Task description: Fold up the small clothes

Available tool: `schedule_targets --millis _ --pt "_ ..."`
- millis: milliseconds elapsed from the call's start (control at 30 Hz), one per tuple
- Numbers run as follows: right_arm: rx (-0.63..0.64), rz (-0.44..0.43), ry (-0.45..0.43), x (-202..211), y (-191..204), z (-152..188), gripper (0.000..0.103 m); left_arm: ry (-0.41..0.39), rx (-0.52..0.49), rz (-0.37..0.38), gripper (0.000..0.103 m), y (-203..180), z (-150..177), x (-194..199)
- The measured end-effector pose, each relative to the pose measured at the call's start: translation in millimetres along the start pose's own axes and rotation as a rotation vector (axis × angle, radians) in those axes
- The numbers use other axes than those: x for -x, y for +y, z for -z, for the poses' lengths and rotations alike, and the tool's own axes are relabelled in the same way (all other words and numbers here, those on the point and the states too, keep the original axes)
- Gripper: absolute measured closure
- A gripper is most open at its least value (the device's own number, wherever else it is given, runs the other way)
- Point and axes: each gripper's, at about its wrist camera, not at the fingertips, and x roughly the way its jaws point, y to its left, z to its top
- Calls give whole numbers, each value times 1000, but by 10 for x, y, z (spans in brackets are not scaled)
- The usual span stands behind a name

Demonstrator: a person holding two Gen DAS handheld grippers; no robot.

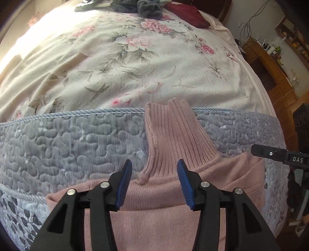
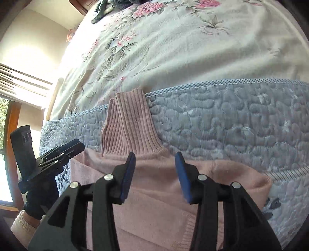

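Observation:
A pink sweater (image 1: 154, 222) lies flat against the quilted grey-blue mattress side (image 1: 67, 144). Its ribbed turtleneck collar (image 1: 170, 135) reaches up to the piped top edge. My left gripper (image 1: 154, 170) is open in front of the sweater just below the collar, with the fabric showing between its blue pads (image 1: 123, 185) and nothing pinched. My right gripper (image 2: 155, 160) is open in the same way over the sweater (image 2: 154, 193), under the collar (image 2: 131, 125). Each gripper also shows in the other's view: the right gripper (image 1: 270, 154) at the sweater's right shoulder, the left gripper (image 2: 63, 152) at its left edge.
A floral bedspread (image 1: 135, 58) covers the bed top. At its far end lie grey clothes (image 1: 146, 7) and a dark red item (image 1: 187, 13). Wooden furniture (image 1: 270, 73) stands to the right, and a bright window (image 2: 11, 135) to the left. A gloved hand (image 2: 38, 200) holds the left gripper.

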Motion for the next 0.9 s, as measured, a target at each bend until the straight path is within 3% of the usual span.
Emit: schedule_targets --millis 100,167,333,400,433,467,500,533,733,900 --pt "7 7 50 -343 129 -321 60 46 -5 15 54 -16 -216 -307" --pt "10 -1 81 -542 172 -455 60 80 24 59 54 6 -234 -466" --pt "-27 12 139 -948 213 -654 60 120 58 81 56 59 -260 -754" --pt "-23 36 149 -1052 222 -687 61 125 84 85 64 100 -242 -839" --pt "-27 34 155 -1091 219 -695 70 127 94 90 79 119 -232 -867" --pt "-29 11 160 -1112 203 -689 83 130 101 92 87 134 -219 -888" --pt "-32 -6 159 -1114 200 -689 86 123 113 107 88 151 -212 -885" --pt "-25 -13 150 -1072 197 -677 95 111 125 127 91 167 -205 -859" --pt "53 -103 8 -464 242 -451 95 -27 79 242 92 152 -94 -323" --pt "154 -142 -66 11 330 44 95 -110 26 306 92 104 312 155"
